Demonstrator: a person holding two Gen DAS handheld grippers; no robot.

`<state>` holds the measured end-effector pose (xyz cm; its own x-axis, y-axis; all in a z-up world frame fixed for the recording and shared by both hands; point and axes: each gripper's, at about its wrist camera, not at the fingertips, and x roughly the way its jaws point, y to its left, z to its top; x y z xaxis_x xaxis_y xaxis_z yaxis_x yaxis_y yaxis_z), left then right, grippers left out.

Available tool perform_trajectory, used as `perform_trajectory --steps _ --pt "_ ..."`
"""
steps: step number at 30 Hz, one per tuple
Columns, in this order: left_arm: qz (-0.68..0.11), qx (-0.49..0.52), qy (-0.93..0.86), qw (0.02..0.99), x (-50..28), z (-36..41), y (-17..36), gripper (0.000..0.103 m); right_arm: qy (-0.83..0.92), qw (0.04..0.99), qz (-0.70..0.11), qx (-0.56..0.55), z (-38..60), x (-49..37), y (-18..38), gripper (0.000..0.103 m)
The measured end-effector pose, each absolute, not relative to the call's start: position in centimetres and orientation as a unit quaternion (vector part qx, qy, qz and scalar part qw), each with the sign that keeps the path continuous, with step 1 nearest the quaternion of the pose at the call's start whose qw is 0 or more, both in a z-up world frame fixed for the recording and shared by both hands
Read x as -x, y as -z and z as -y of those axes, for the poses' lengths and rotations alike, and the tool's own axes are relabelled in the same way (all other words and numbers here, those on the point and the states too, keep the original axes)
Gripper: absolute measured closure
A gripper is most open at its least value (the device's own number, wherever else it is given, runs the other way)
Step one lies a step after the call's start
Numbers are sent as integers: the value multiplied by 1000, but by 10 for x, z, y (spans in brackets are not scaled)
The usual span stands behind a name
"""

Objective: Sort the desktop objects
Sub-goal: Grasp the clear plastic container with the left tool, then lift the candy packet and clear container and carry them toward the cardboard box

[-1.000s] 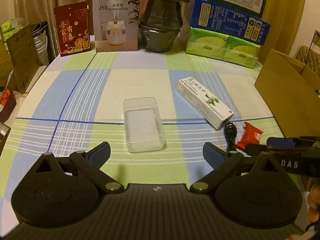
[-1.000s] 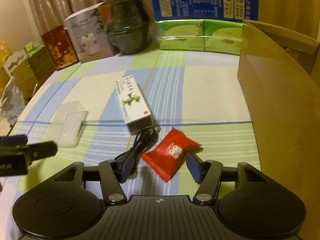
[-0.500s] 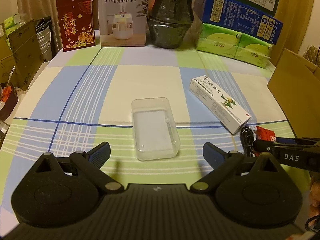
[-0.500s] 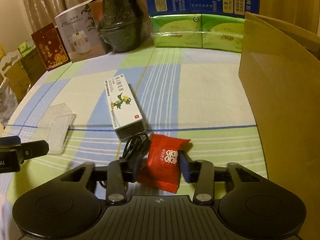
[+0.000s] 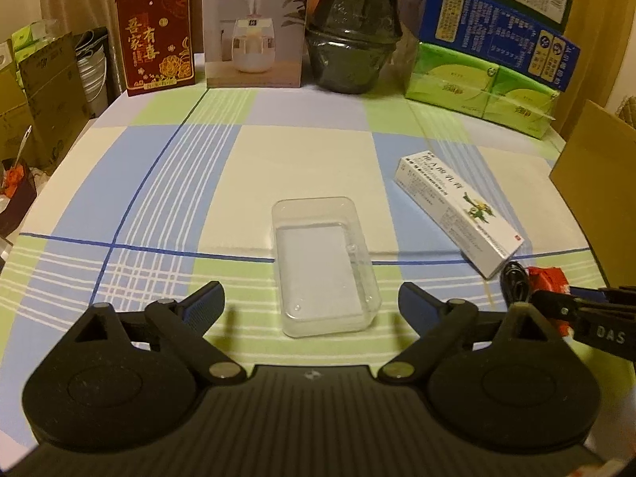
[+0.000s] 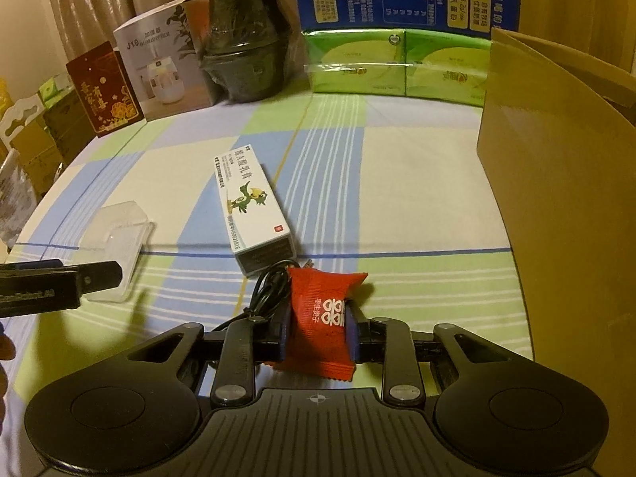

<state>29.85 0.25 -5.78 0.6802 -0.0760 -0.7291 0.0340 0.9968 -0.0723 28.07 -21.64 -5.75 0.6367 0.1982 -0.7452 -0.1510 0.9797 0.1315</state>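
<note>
Right gripper [image 6: 318, 332]: blue pads pinching a red crinkled sweet packet [image 6: 324, 316] from both sides, jaws closing on it, packet's lower edge hidden behind the black tool body. Left gripper [image 5: 312, 304]: wide apart and closing slightly, nothing touched, clear plastic rectangular box [image 5: 324, 262] lying between and just beyond the blue fingertips [image 5: 208, 302].

Hard to make out — a black coiled cable [image 6: 270, 288] just left of the packet, partly tucked behind the left pad and touching the near end of a long white carton with a green bird print [image 6: 252, 212]. In the left wrist view, only a red corner of the packet showing past the other tool's dark finger at the right edge. Small print on the carton unreadable.

Checked blue, green and cream tablecloth [image 5: 306, 151] open through the middle and far left. Right side closed off by a tall brown cardboard box wall [image 6: 556, 183], near the packet. Far edge lined with a dark red card [image 5: 155, 35], a white humidifier box [image 5: 254, 24], a black wrapped pot [image 5: 349, 39] and green tissue packs [image 5: 481, 87] — well apart from both tools. Table's left edge dropping to clutter, cut off by the frame.
</note>
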Motion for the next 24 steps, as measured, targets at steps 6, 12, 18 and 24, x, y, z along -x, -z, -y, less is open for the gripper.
perform_trajectory --steps 6,12,18,24 --pt "-398 25 27 917 -306 -3 65 29 -93 903 -417 -33 218 -279 57 79" --pt "-397 19 32 917 -307 -2 65 51 -93 902 -419 -40 219 -276 56 79" --pt "-401 17 29 915 -302 -4 63 52 -96 903 -417 -41 219 -270 52 79" --pt "-409 10 31 912 -292 0 58 52 -91 907 -410 -35 223 -259 44 79"
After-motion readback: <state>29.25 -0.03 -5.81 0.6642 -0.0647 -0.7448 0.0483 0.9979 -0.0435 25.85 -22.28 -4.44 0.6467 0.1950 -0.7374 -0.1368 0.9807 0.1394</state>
